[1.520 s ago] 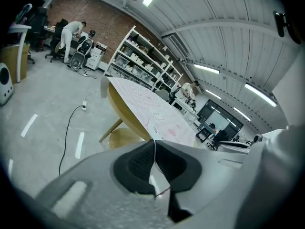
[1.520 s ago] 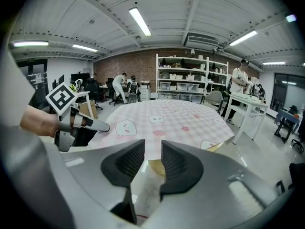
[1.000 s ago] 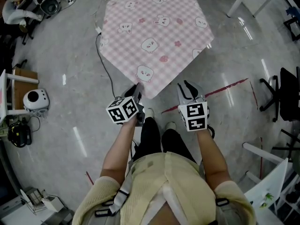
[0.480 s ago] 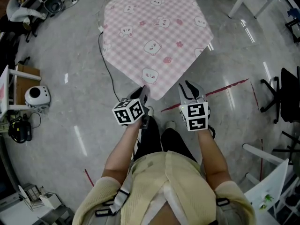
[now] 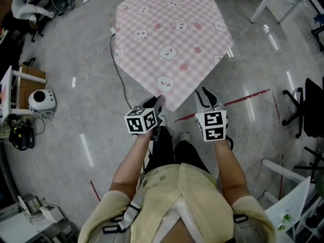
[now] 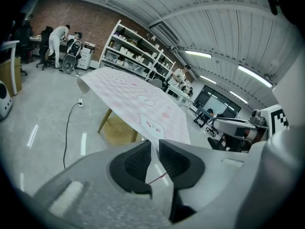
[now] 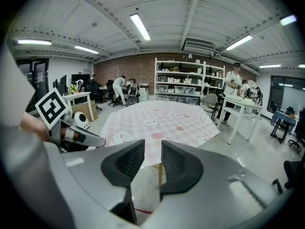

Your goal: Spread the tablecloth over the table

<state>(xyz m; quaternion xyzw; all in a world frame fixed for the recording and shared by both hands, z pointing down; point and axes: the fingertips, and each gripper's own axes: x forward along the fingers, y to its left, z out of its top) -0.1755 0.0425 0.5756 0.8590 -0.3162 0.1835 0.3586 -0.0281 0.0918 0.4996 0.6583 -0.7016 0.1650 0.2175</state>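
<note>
A pink checked tablecloth (image 5: 172, 39) with bear prints lies spread over the table, one corner hanging toward me. My left gripper (image 5: 158, 101) sits at that near edge. In the left gripper view the hanging corner of the tablecloth (image 6: 143, 104) drops to the far end of the gap in the left gripper (image 6: 155, 161). Its jaws have just been opening; a narrow gap shows and the pads do not press the cloth. My right gripper (image 5: 204, 92) hovers open beside the corner, and in its own view nothing lies in the right gripper (image 7: 152, 163), with the tablecloth (image 7: 162, 118) beyond.
A black cable (image 5: 117, 77) runs over the floor left of the table. A white round device (image 5: 41, 101) stands at the left, red tape (image 5: 243, 97) marks the floor at the right, and an office chair (image 5: 309, 103) is farther right. Shelves (image 7: 186, 78) and people are at the back.
My left gripper has shifted a little to the right along the cloth's near edge toward the corner. The right gripper has stayed where it was.
</note>
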